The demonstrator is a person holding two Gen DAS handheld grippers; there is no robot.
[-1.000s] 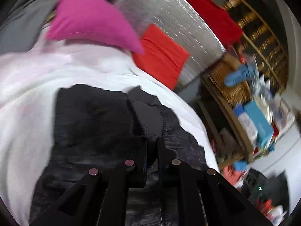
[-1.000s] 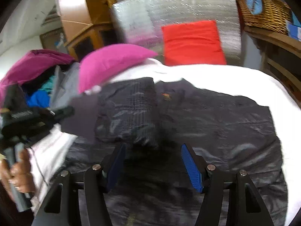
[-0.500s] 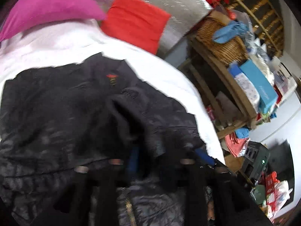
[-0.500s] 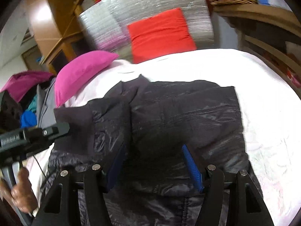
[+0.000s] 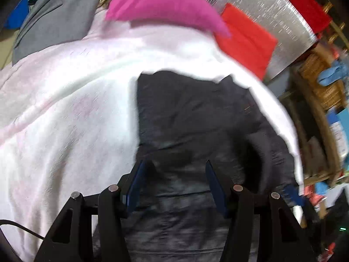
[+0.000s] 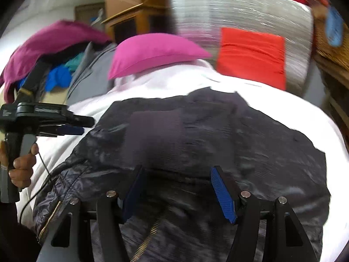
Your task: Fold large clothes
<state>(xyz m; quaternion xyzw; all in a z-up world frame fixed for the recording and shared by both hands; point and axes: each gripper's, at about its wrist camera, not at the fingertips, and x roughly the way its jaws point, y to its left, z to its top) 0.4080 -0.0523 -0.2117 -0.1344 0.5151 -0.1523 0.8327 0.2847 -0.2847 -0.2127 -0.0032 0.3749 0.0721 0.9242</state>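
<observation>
In the right wrist view, at nine o'clock, a hand (image 6: 20,166) is holding the left gripper (image 6: 72,125), which is hanging above the left edge of the jacket (image 6: 218,135). Its jaws are opening and nothing is lying between them; the left wrist view shows the same, with both blue pads of the left gripper (image 5: 174,183) standing apart over dark cloth. At ten o'clock a pile of clothes (image 6: 50,50) is lying beside the bed. The jacket is lying in the centre of the white blanket (image 6: 294,109), spread from about eight o'clock to four o'clock, with one sleeve already lying across the body. Its zip (image 6: 148,238) is running toward six o'clock. At twelve o'clock a pink pillow (image 6: 152,52) is resting on the blanket, and at one o'clock a red cushion (image 6: 250,56) is leaning on a silver board (image 6: 240,8). The right gripper (image 6: 176,187) is released too, its pads standing wide over the jacket and grasping nothing.

I think the risk is coming from the cloth itself. It is looking shiny and slippery, so the folded sleeve may be sliding back if a gripper is brushing it. A pinch taking only the top layer may be pulling the fold open, and the zip may be catching a pad.
</observation>
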